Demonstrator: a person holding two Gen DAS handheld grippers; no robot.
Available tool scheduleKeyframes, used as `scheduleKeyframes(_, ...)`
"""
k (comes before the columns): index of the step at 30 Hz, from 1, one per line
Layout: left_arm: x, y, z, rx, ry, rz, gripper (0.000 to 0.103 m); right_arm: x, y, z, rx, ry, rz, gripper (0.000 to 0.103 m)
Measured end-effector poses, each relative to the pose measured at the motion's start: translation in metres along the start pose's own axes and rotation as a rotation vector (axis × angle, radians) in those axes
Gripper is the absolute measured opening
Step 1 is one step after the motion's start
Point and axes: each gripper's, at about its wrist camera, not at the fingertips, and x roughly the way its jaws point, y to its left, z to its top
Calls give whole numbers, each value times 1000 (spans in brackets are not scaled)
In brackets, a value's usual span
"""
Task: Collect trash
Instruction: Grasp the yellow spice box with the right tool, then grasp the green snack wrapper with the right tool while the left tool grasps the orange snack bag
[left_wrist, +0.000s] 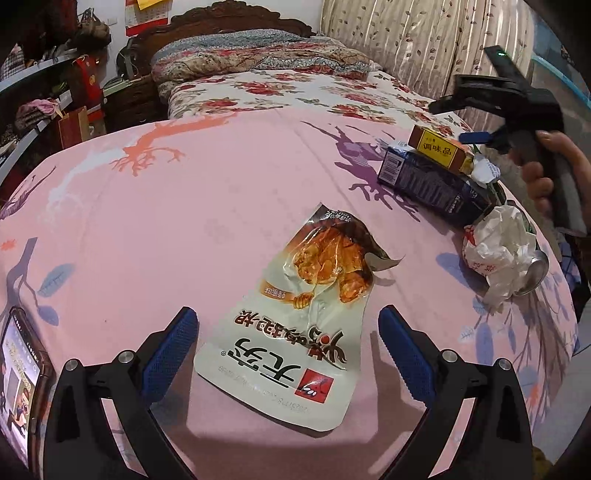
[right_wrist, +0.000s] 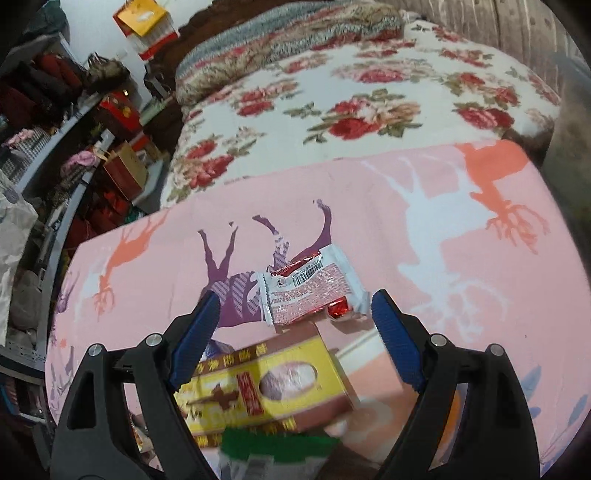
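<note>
Wrapper (left_wrist: 295, 317) lies flat on pink sheet (left_wrist: 184, 221) between the wide, empty jaws of left gripper (left_wrist: 288, 350); thin, light, slippery foil, best pinched at its torn, lifted edge.

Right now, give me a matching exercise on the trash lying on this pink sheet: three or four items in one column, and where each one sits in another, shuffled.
Items:
1. snack pouch
2. yellow box
3. crumpled white bag
4. small red-and-white wrapper

Places:
A. on top of the dark blue carton
B. flat between the open left claw fingers
C. draped over a metal can
D. just beyond the right claw tips

Pairs: 1-B, 2-A, 3-C, 4-D
</note>
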Motion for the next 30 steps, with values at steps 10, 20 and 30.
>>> scheduleKeyframes(10, -2, 0, 0, -4, -9, -34, 94, 32, 22, -5, -86, 88, -13, 83)
scheduleKeyframes(20, -2, 1, 0, -10, -12, -41, 94, 32, 39, -22, -149, 122, 82, 80)
scheduleKeyframes(30, -3, 5, 1, -30, -26, -43, 88, -3, 99, -84, -446, 204, 315, 80)
